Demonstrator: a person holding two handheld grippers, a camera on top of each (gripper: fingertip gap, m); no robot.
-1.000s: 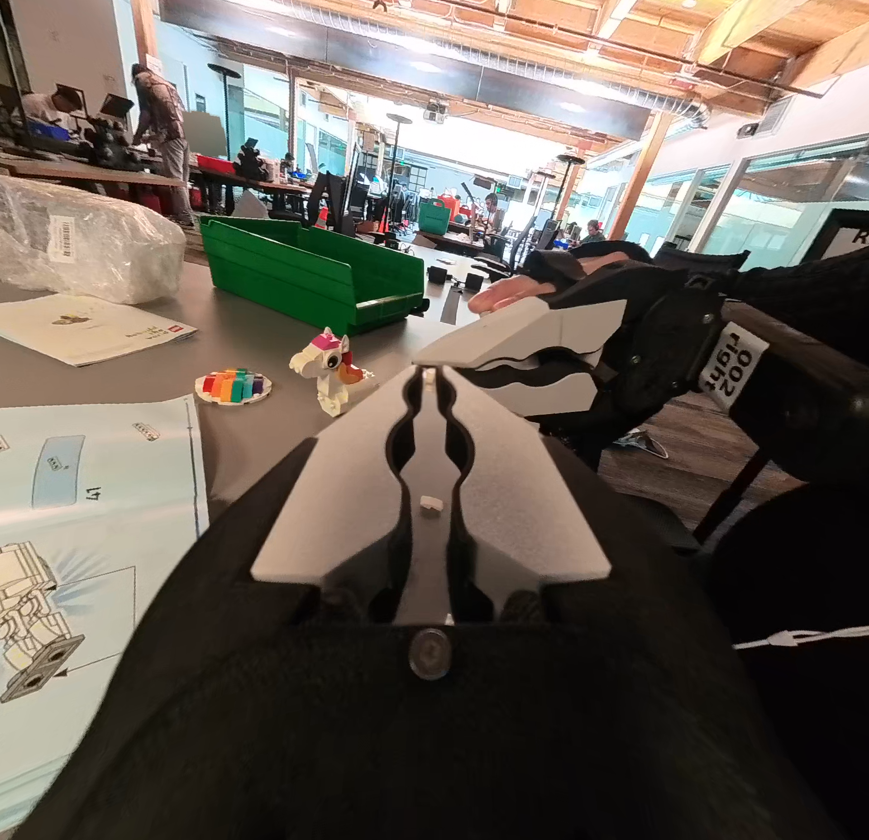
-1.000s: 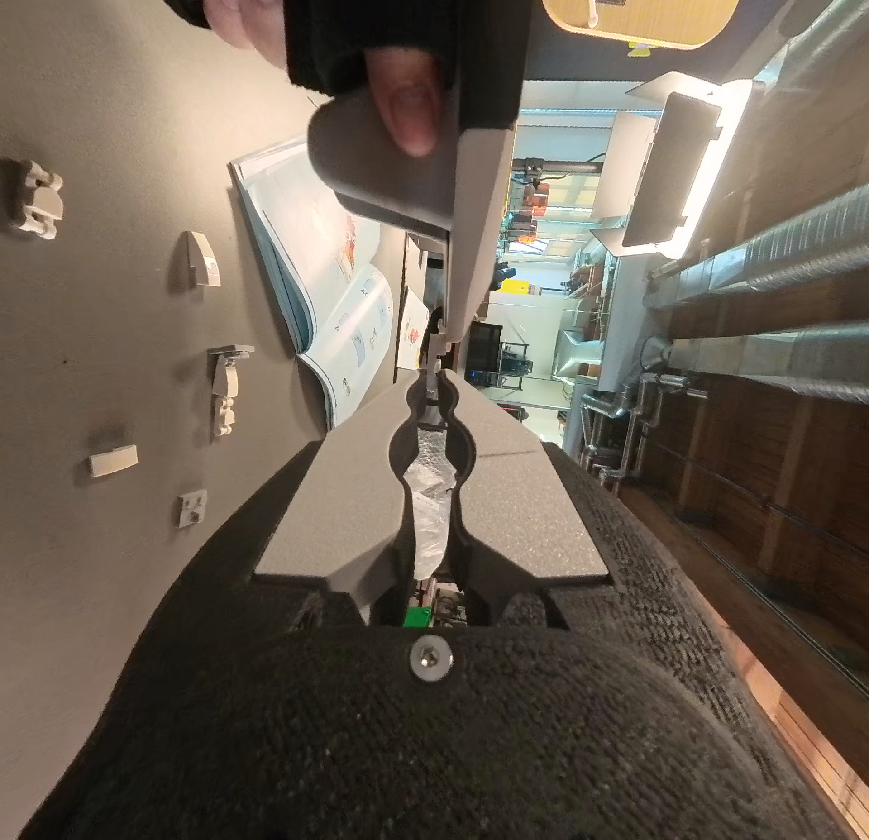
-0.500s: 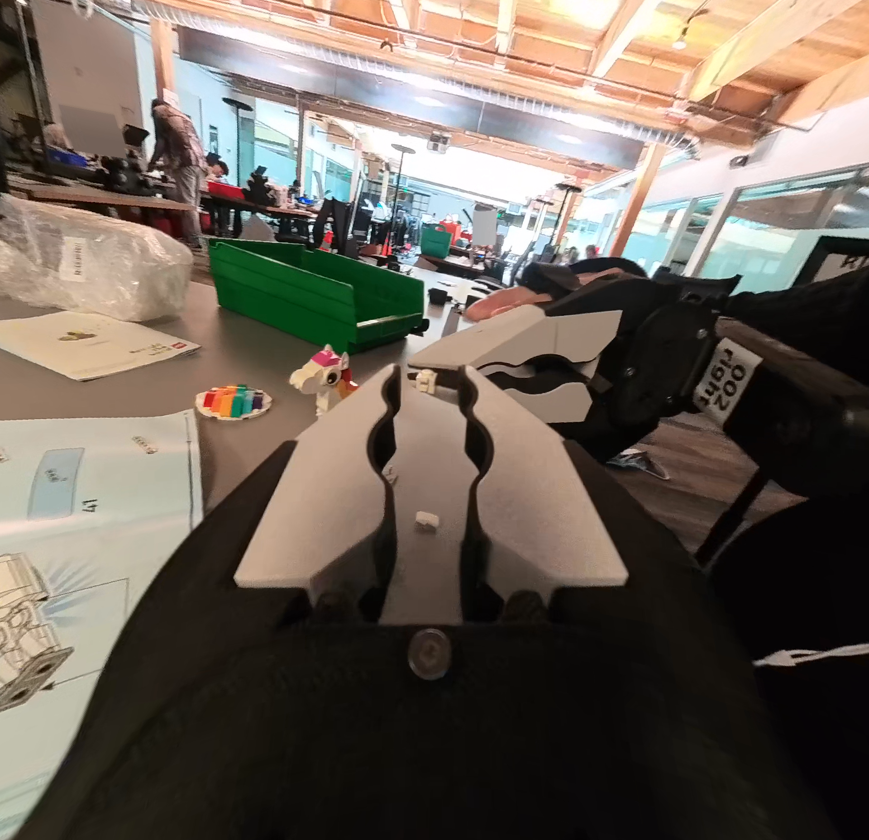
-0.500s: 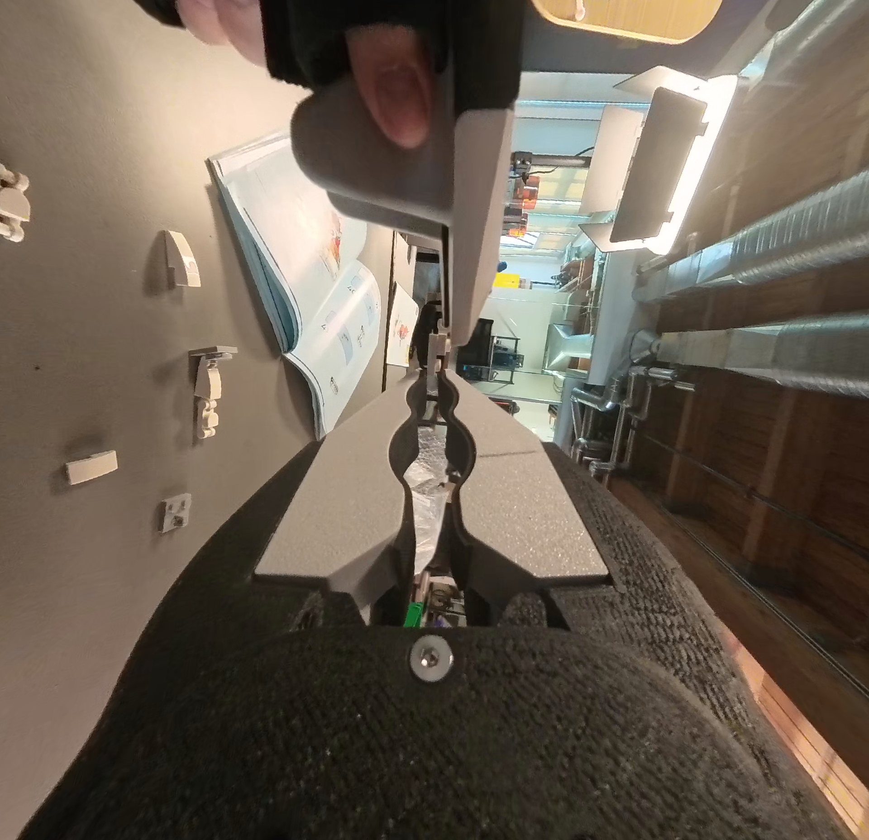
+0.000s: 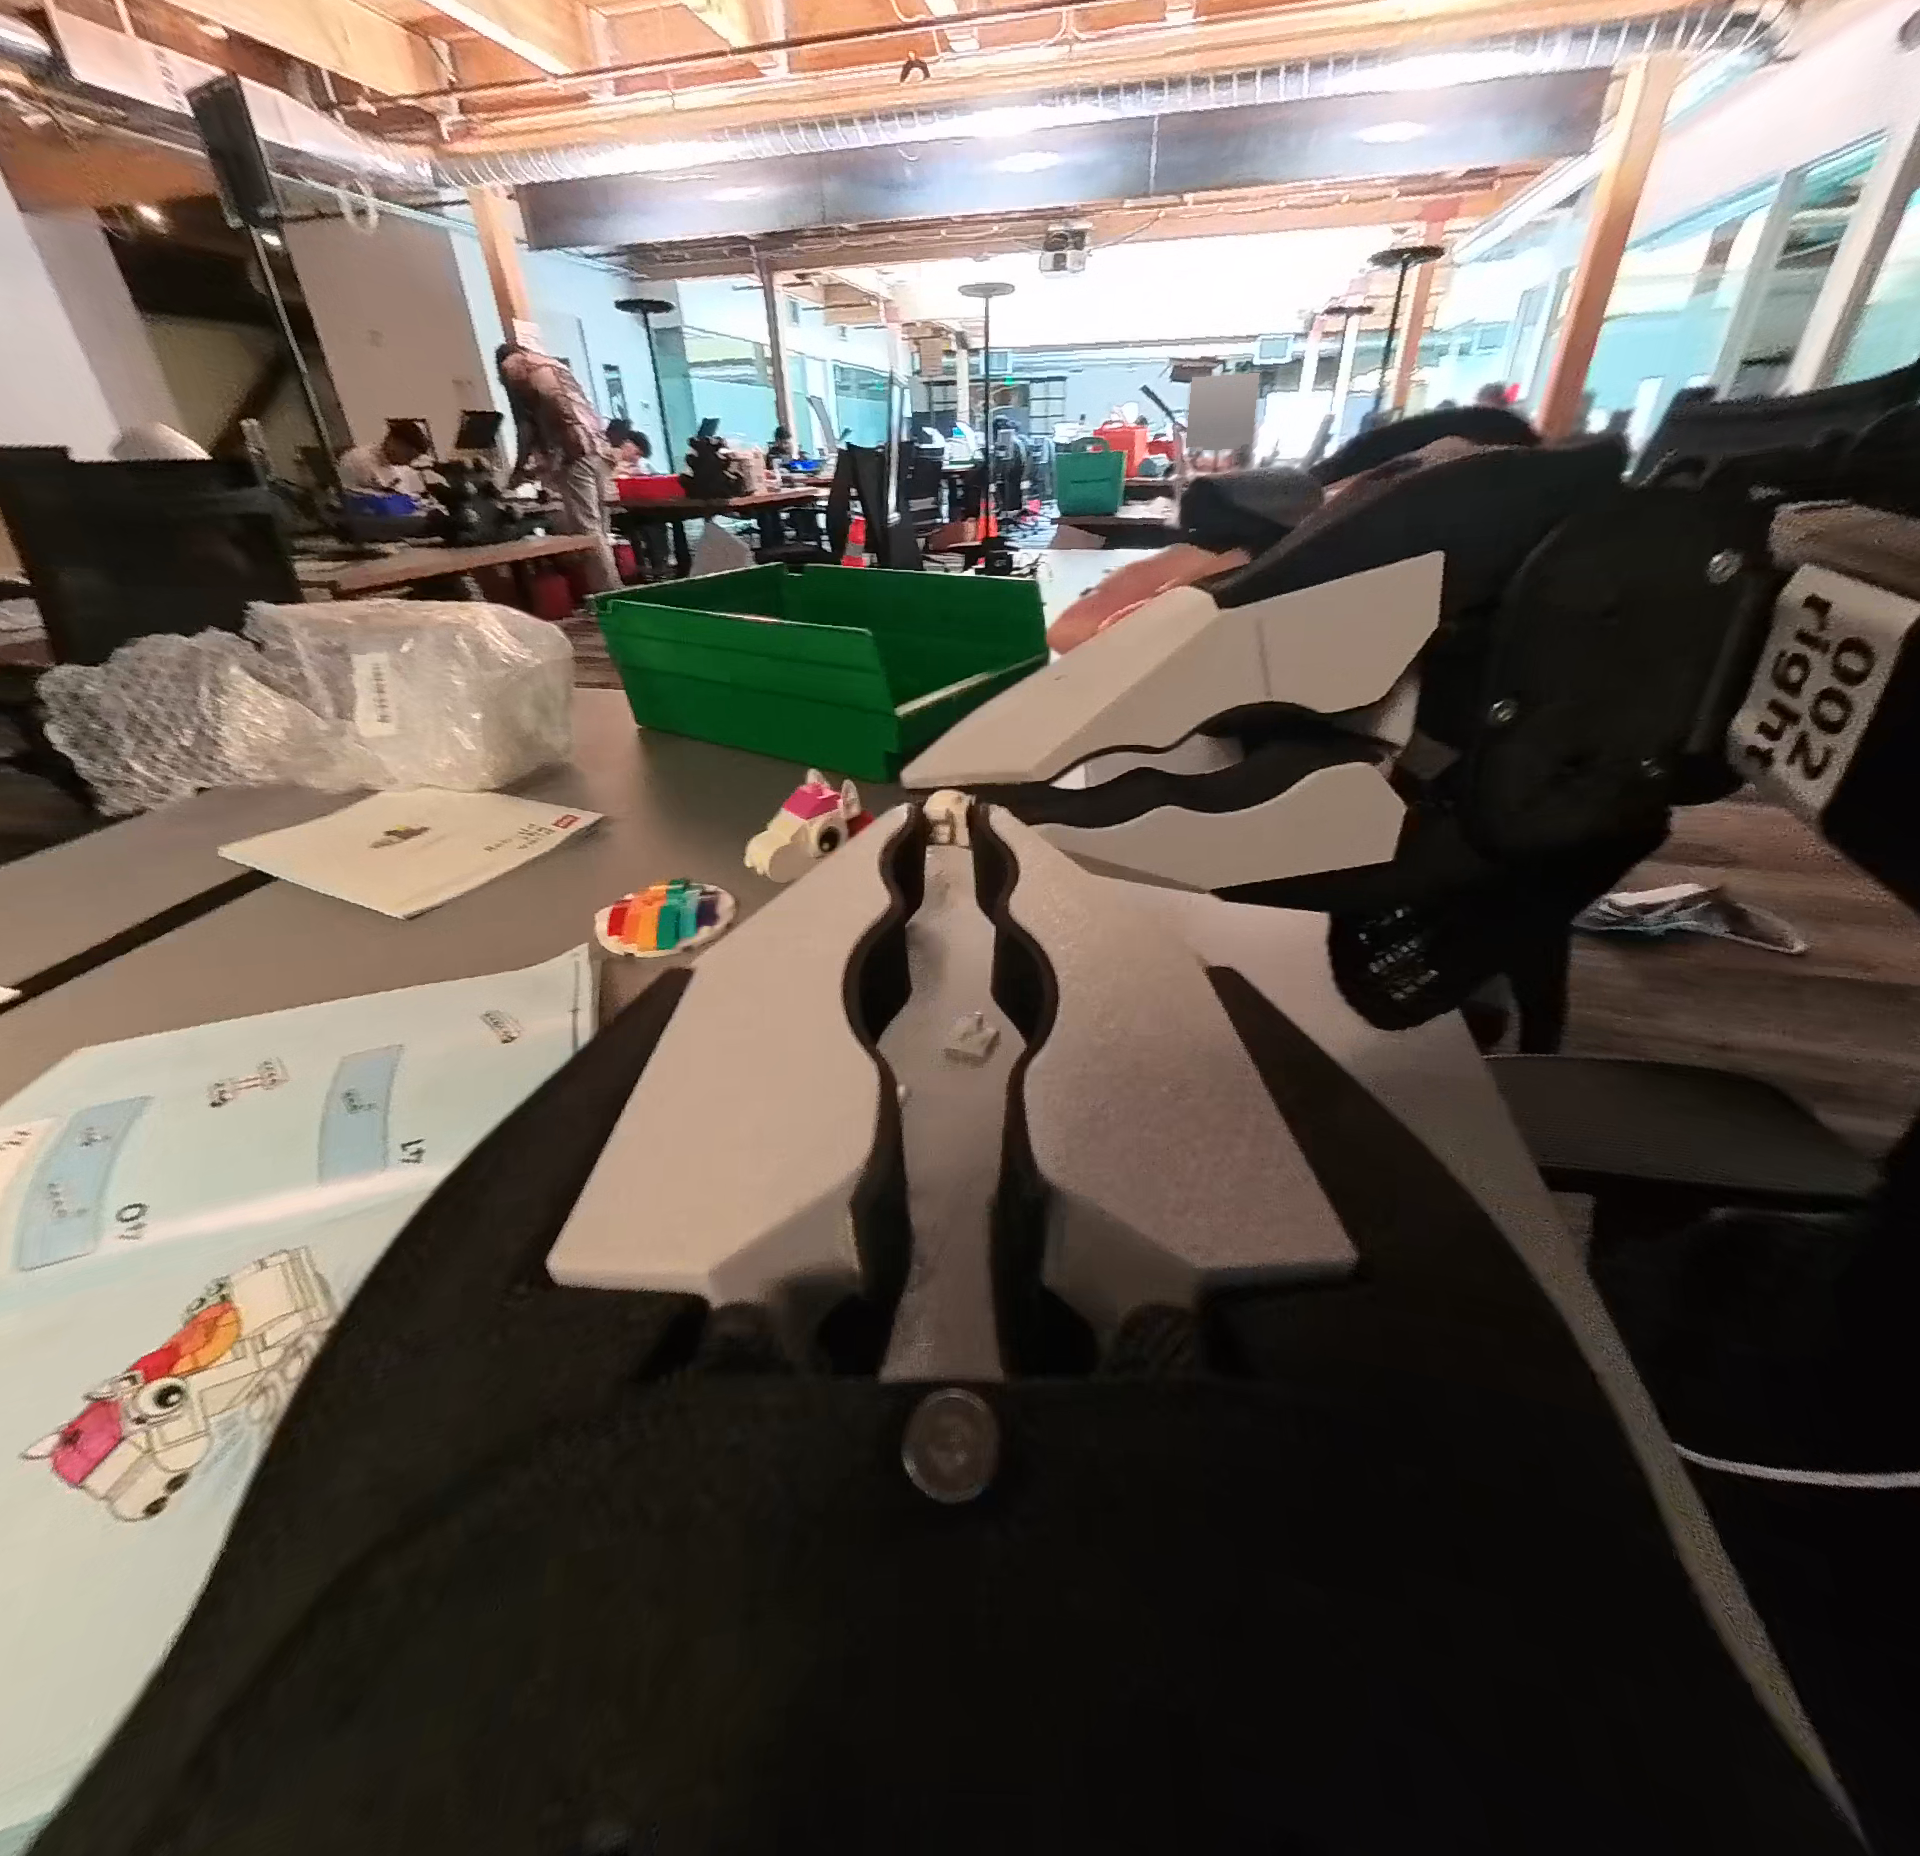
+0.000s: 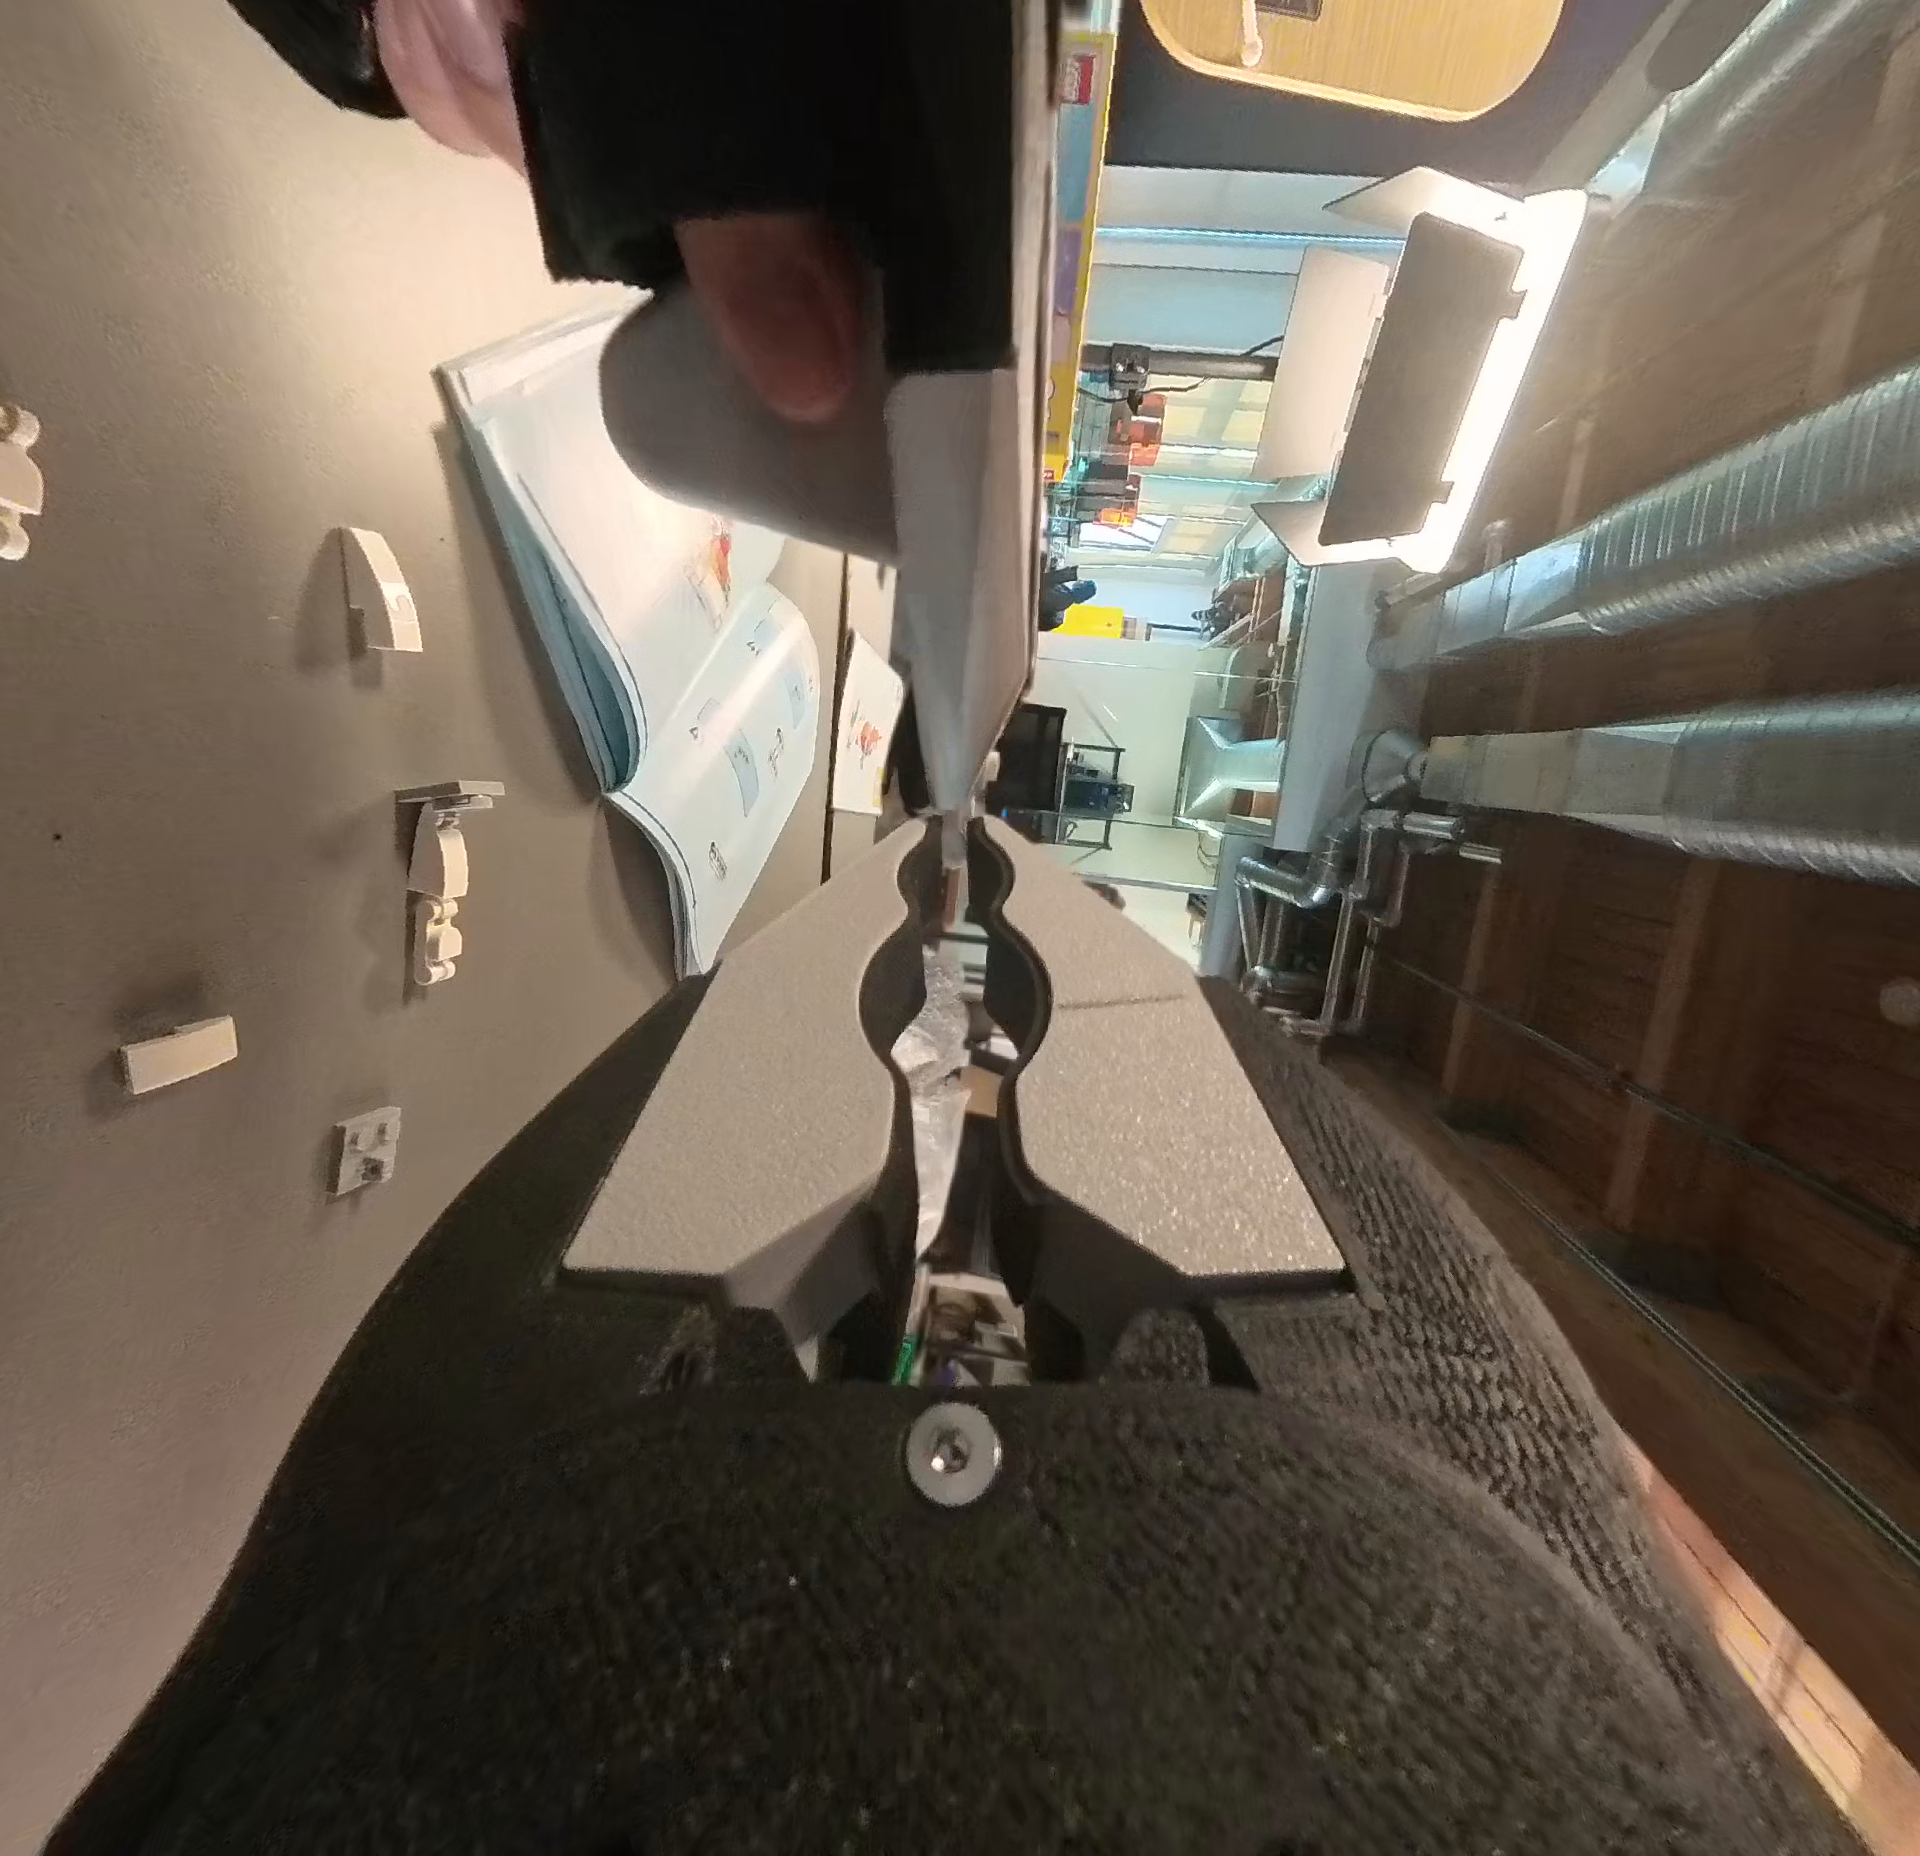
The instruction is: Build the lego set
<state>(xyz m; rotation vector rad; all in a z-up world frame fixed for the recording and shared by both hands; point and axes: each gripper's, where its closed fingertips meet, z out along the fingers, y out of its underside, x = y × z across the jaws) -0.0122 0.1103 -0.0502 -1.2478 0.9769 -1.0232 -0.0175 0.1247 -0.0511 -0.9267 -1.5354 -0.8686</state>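
In the left wrist view my left gripper has its tips closed on a small white lego piece, held above the grey table. My right gripper comes in from the right and meets the same piece tip to tip. In the right wrist view my right gripper is shut on that white piece, and the left gripper's finger comes down onto it from above. A built white unicorn figure and a round rainbow plate sit on the table beyond.
An open instruction booklet lies at the left and also shows in the right wrist view. Several loose white pieces lie on the table. A green bin, a plastic bag and a thin leaflet stand farther back. My left and right fingertips are right by each other. The built white unicorn figure is about equally far from each gripper, around 15 centimeters.
My left gripper's jaws stood wide half a second ago and have closed on the white piece at the right gripper's tips. Both grippers shifted slightly over the table.
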